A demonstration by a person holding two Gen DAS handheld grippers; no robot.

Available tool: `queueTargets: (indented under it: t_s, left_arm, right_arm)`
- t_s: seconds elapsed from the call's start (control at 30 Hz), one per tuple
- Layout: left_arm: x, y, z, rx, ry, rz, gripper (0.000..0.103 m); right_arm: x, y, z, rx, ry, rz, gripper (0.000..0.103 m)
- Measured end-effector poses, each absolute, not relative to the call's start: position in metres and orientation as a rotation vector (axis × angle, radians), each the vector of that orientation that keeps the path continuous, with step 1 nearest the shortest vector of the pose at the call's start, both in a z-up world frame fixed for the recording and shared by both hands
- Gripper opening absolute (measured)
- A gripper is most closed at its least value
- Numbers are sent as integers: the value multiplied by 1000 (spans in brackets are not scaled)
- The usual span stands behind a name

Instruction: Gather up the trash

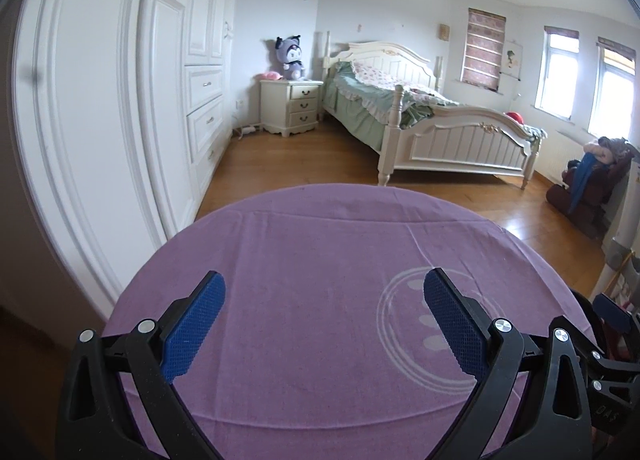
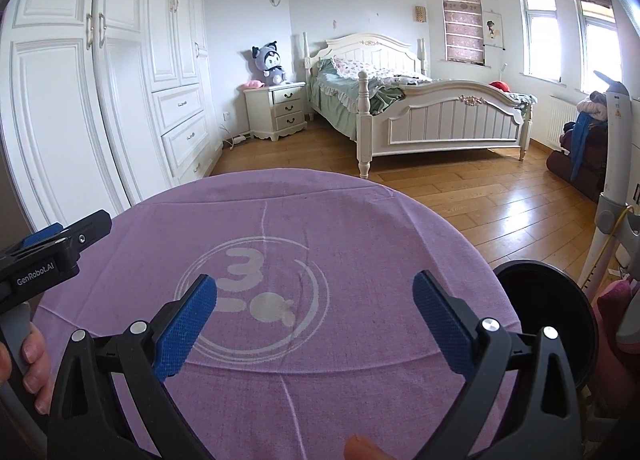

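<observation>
Your left tool (image 1: 324, 292) and right tool (image 2: 316, 296) hover spread and empty over the purple tabletop (image 2: 360, 220). No trash shows; black bin (image 2: 548, 320) sits right. Judged: find trash first.

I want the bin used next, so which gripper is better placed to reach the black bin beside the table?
Right. The black bin sits just beside the open right gripper, at the purple table's right edge. The open left gripper hovers further left.

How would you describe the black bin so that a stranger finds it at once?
Start at the table with the purple cloth. At its right edge, just beside the right gripper, stands the bin. It is round, open-topped and black inside, the only dark container there.
</observation>
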State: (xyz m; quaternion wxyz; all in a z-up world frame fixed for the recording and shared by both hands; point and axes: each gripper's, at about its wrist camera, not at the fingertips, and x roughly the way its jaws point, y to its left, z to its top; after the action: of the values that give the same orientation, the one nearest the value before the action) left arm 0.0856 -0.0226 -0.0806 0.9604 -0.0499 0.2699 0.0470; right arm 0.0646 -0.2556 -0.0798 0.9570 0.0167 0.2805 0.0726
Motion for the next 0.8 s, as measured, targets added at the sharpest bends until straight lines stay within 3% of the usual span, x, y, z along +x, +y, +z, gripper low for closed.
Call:
queueTargets:
  t_s: [0.8]
  left_arm:
    - [83,-12,-92,-109,543,126,98]
  right_arm:
    - [62,-254,-80,45,564,145,97]
